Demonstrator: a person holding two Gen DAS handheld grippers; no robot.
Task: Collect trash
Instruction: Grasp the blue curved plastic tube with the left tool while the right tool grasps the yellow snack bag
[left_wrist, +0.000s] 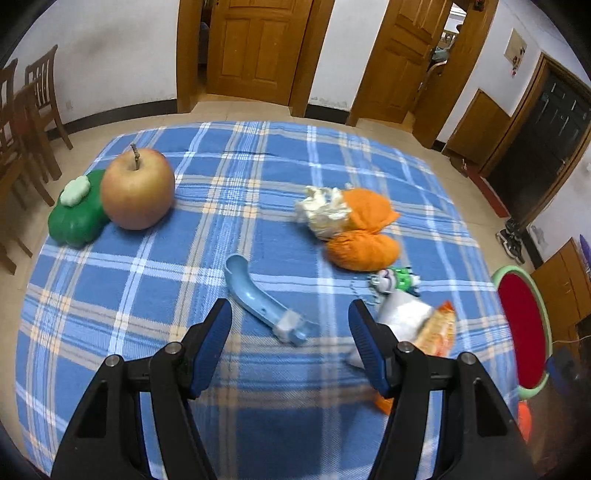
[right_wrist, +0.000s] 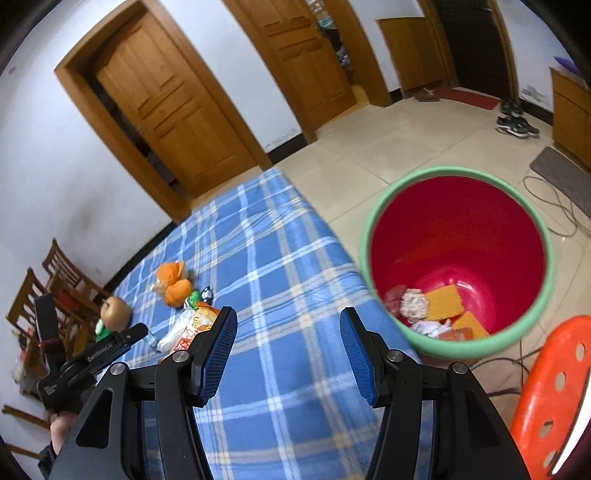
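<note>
On the tablecloth (left_wrist: 147, 288), snack wrapper (left_wrist: 424, 325) lies diagonally.

1. The right gripper (right_wrist: 288, 328) hangs over the blue plaid table (right_wrist: 280, 258) with its jaws apart and nothing between them.
2. A red bin (right_wrist: 458, 229) with a green rim stands on the floor beside the table, holding crumpled paper and orange scraps.
3. Far left on the table lie an apple (right_wrist: 116, 314), an orange cloth (right_wrist: 173, 282) and a snack wrapper (right_wrist: 192, 325).
</note>
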